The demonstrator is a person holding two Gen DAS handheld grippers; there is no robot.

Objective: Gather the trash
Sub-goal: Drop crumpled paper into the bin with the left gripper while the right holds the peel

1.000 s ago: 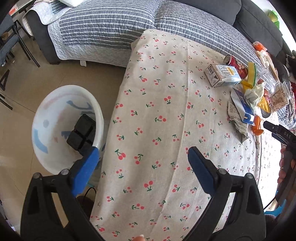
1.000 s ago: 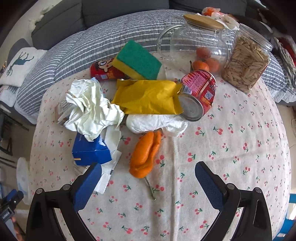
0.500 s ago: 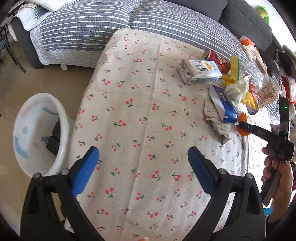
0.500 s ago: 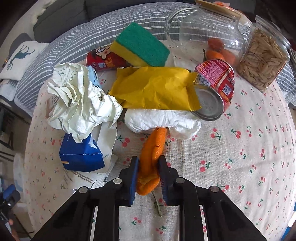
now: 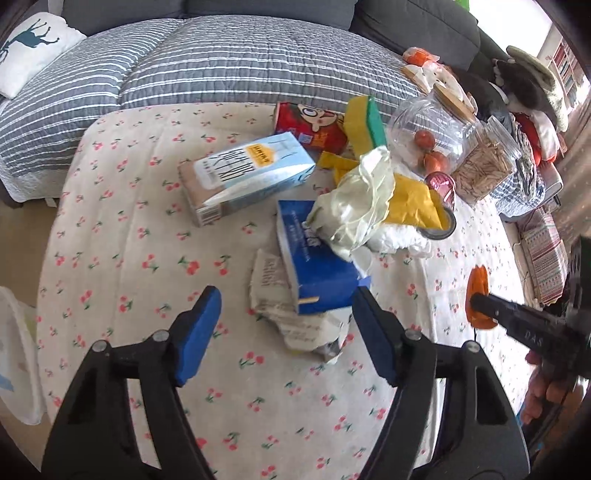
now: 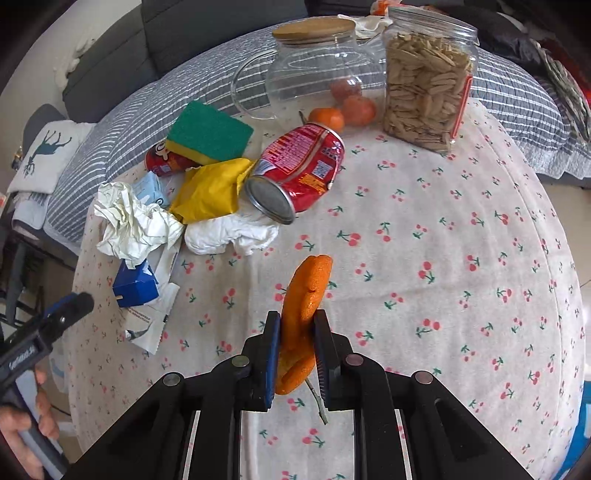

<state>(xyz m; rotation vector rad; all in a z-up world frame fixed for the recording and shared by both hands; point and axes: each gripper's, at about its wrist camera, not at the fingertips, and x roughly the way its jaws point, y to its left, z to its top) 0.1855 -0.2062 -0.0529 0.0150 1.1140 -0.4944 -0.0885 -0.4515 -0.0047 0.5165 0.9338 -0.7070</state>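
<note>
right wrist view: my right gripper (image 6: 295, 354) pinches the orange peel (image 6: 304, 314), lifted over the tabletop (image 6: 443, 258) near its middle; my left gripper (image 5: 288, 332), jaws just narrowing but apart, hovers by the blue box (image 5: 317, 273)

This was a home living room. A dark grey sofa (image 5: 406, 22), draped with a grey striped quilt (image 5: 221, 62) and carrying a white cushion printed with a deer (image 5: 29, 44), stood just behind a bench covered in a cherry-print cloth (image 6: 461, 258). On that bench sat everyday household things: a glass jar with a wooden lid (image 6: 317, 70), a jar of seeds (image 6: 424, 85), tangerines (image 6: 354, 109) and a kitchen sponge (image 6: 207, 133).
</note>
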